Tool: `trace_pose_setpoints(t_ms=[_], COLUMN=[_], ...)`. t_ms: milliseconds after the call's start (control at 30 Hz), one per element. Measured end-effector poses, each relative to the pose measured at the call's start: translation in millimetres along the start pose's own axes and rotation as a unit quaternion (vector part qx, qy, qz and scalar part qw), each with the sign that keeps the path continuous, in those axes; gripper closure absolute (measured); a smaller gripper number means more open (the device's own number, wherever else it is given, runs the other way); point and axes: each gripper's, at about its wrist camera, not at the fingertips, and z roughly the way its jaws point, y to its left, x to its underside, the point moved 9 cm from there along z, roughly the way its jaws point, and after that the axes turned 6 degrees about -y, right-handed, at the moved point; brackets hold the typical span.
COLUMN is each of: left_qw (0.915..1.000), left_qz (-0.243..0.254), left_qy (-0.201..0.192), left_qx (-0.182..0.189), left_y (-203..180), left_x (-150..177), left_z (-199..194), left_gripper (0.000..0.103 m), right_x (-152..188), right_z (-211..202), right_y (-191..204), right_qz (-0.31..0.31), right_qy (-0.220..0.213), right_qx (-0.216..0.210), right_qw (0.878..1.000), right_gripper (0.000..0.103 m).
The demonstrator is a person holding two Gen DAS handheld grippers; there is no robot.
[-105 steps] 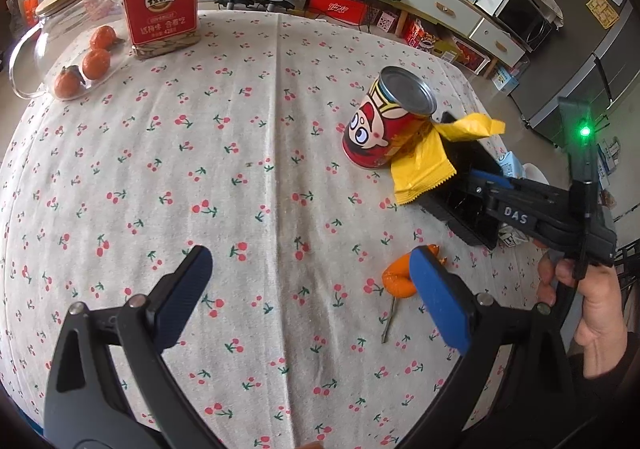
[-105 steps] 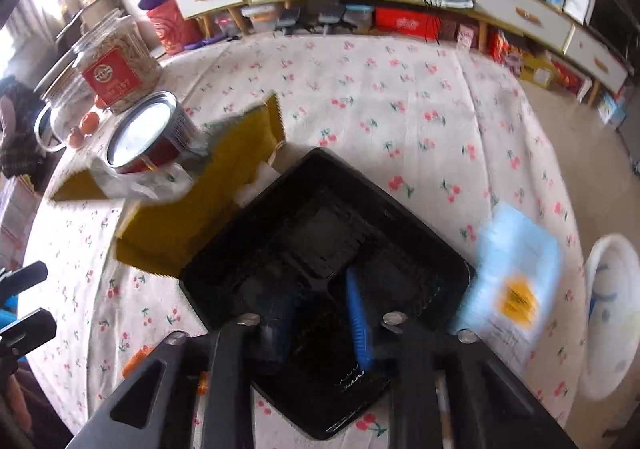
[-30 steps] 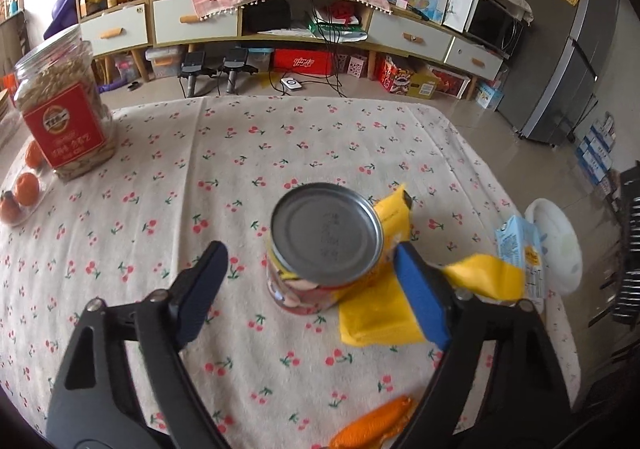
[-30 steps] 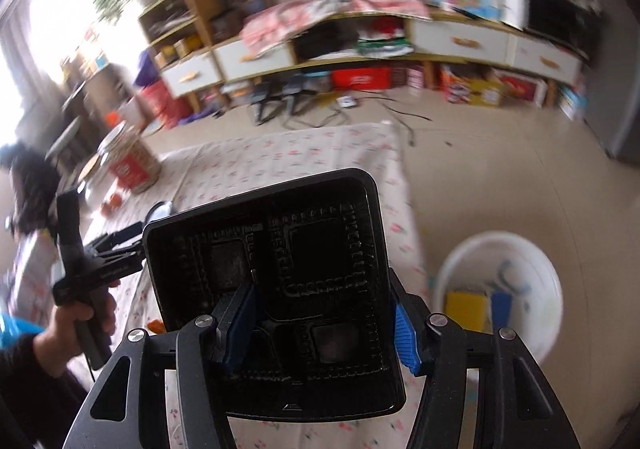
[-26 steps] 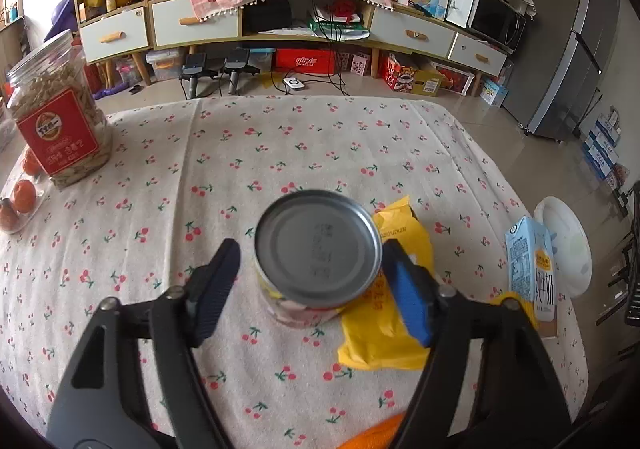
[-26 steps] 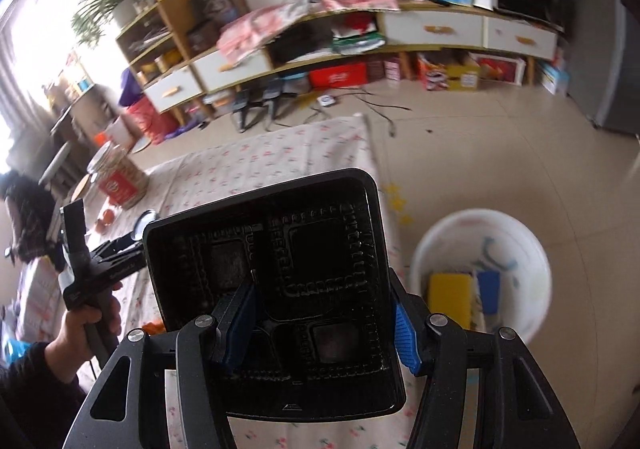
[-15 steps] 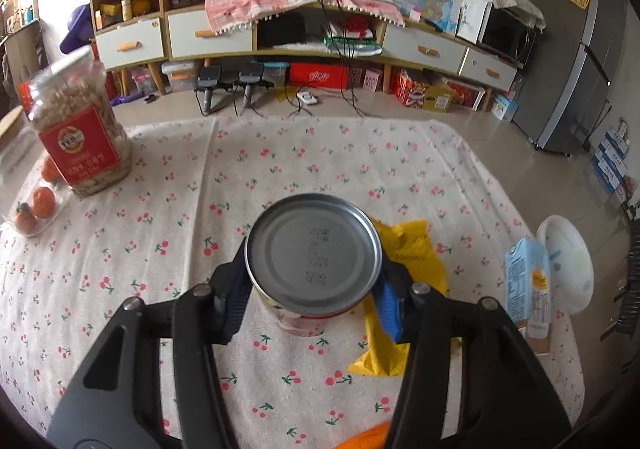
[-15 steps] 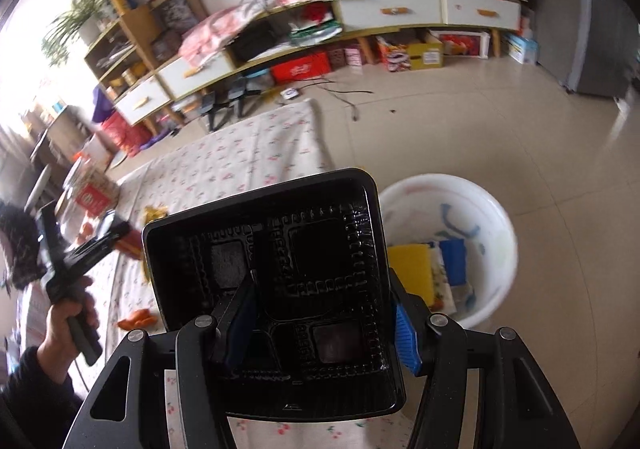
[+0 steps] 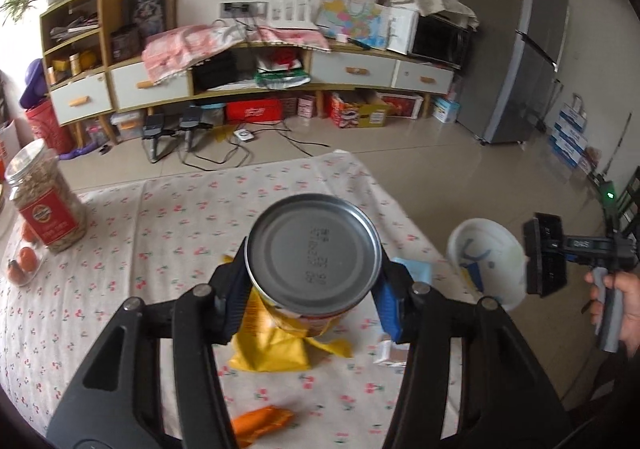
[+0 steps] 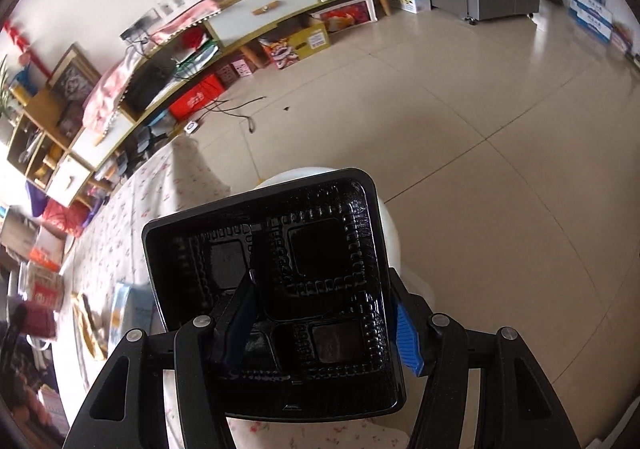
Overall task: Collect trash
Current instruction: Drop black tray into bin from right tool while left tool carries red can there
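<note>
My left gripper (image 9: 314, 295) is shut on a red and yellow tin can (image 9: 313, 253) with a silver lid, lifted above the cherry-print table (image 9: 120, 249). A yellow wrapper (image 9: 272, 345) lies under it. My right gripper (image 10: 324, 323) is shut on a black plastic food tray (image 10: 280, 285), held over the white trash bin (image 10: 390, 233) on the floor. In the left wrist view the tray (image 9: 544, 257) hangs just right of the bin (image 9: 486, 249).
An orange wrapper (image 9: 262, 421) lies near the table's front. A blue carton (image 9: 416, 269) lies at the table's right edge. A jar of seeds (image 9: 44, 205) and a container of tomatoes (image 9: 22, 261) stand far left. Cabinets line the far wall.
My left gripper closed on the can and lifted it off the table. My right gripper carried the black tray off the table to above the white bin.
</note>
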Motion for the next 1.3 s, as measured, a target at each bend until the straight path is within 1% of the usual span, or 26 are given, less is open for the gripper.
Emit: trace_pose_setpoints(t_ms=[100,200,267,333,500,633,867,1000,1200,1300], left_qw=[0.9998,0.9992,0.9987,0.9982,0.9966,0.9945,0.9881,0.9845,0.9807,0.9783], left_qz=[0.010,0.024,0.032,0.037,0.048,0.059,0.064,0.066,0.085,0.083], left_qy=[0.009,0.018,0.023,0.029,0.042,0.052,0.092,0.112,0.120,0.130], left_qx=[0.016,0.026,0.031,0.036,0.052,0.068,0.105,0.118,0.128,0.139], left_y=[-24,-45,-57,-69,-98,-124,-181,-207,-242,-254], left_x=[2,5,7,8,11,14,29,39,46,48], left_z=[6,13,17,22,29,37,70,90,117,128], left_gripper=[0.048,0.048,0.048,0.048,0.048,0.048,0.048,0.048,0.048,0.048], right_x=[0,-3,-6,-10,-13,-10,11,19,22,21], right_z=[13,22,24,26,24,12,-16,-32,-46,-50], right_y=[4,11,12,14,8,-1,-30,-50,-77,-84], right_qz=[0.001,-0.004,0.000,0.000,0.018,0.022,-0.001,-0.005,0.018,0.034], right_qy=[0.006,0.000,-0.002,-0.006,-0.005,-0.004,0.010,0.009,0.002,-0.001], right_qx=[-0.003,-0.014,-0.018,-0.024,-0.032,-0.029,0.006,0.021,0.031,0.029], right_qw=[1.000,1.000,1.000,1.000,0.999,0.999,1.000,1.000,0.999,0.999], right_gripper=[0.039,0.035,0.025,0.022,0.022,0.022,0.022,0.022,0.022,0.022])
